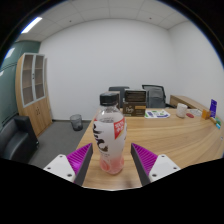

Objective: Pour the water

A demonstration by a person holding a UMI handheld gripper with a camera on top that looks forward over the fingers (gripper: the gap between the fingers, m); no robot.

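A clear plastic bottle with a white cap, a black and white label and pink liquid low in it stands upright on the wooden table. My gripper is open. The bottle stands between the two magenta-padded fingers, with a gap on each side. Its base rests on the table just ahead of the fingertips. No cup or glass shows close to the bottle.
Beyond the bottle on the table lie a dark box, papers and a white cup. Office chairs stand behind the table. A wooden bookcase and a black armchair are at the left, with a bin on the floor.
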